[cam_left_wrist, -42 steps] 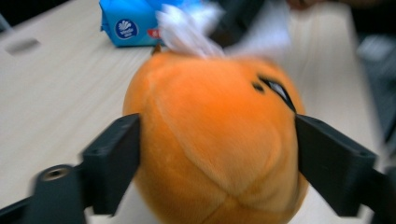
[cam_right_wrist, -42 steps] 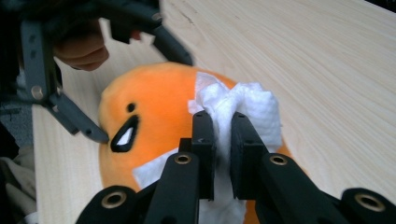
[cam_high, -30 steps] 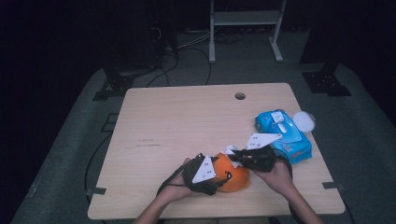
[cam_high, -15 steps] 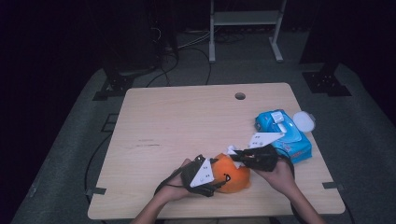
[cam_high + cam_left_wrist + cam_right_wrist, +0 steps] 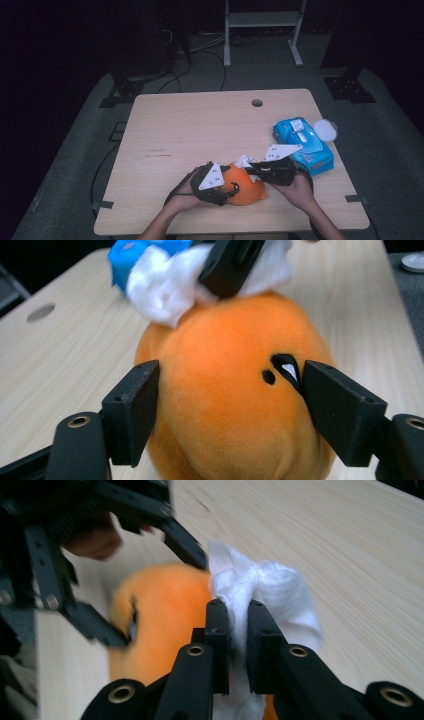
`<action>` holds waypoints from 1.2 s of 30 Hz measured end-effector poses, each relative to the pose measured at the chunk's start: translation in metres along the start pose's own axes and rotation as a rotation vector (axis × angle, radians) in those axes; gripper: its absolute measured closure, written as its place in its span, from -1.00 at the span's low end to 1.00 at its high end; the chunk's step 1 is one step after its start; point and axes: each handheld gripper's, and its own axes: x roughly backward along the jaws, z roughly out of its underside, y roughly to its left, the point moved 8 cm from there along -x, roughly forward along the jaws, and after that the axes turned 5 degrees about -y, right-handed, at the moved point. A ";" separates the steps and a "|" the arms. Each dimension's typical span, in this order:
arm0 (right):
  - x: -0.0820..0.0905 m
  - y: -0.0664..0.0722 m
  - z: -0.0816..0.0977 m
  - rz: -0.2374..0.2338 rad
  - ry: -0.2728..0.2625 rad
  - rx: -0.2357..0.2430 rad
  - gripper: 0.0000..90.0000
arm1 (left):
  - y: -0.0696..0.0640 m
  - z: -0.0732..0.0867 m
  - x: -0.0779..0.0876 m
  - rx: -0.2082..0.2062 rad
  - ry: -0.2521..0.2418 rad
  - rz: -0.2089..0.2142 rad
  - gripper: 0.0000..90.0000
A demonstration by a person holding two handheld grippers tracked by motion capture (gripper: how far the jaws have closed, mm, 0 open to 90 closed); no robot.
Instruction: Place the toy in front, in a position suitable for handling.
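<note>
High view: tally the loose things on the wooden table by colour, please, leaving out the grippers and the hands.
Orange: 1, the round orange plush toy
White: 2, the crumpled white wipe and the round white lid at the table's edge
Blue: 1, the blue pack of wet wipes
Total: 4
</note>
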 end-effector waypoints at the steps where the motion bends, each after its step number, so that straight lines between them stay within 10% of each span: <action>1: 0.002 -0.007 0.004 0.020 0.006 -0.010 0.80 | 0.002 0.002 0.001 0.023 -0.004 0.001 -0.42; 6: 0.012 -0.026 0.020 0.049 0.002 -0.095 0.81 | 0.004 0.004 0.001 0.037 -0.012 0.018 -0.43; 13: 0.002 0.006 0.000 -0.039 -0.022 0.003 0.81 | 0.008 0.009 0.004 0.063 -0.013 0.017 -0.43; 22: 0.022 -0.027 0.027 0.019 0.032 -0.063 0.81 | 0.025 0.020 0.011 0.175 -0.025 0.008 -0.43; 26: 0.024 -0.019 0.030 -0.045 0.085 -0.025 0.81 | 0.038 0.024 0.018 0.231 -0.039 -0.031 -0.42; 36: 0.031 0.037 0.000 -0.257 0.082 0.088 0.80 | 0.035 0.017 0.013 0.199 -0.050 -0.047 -0.42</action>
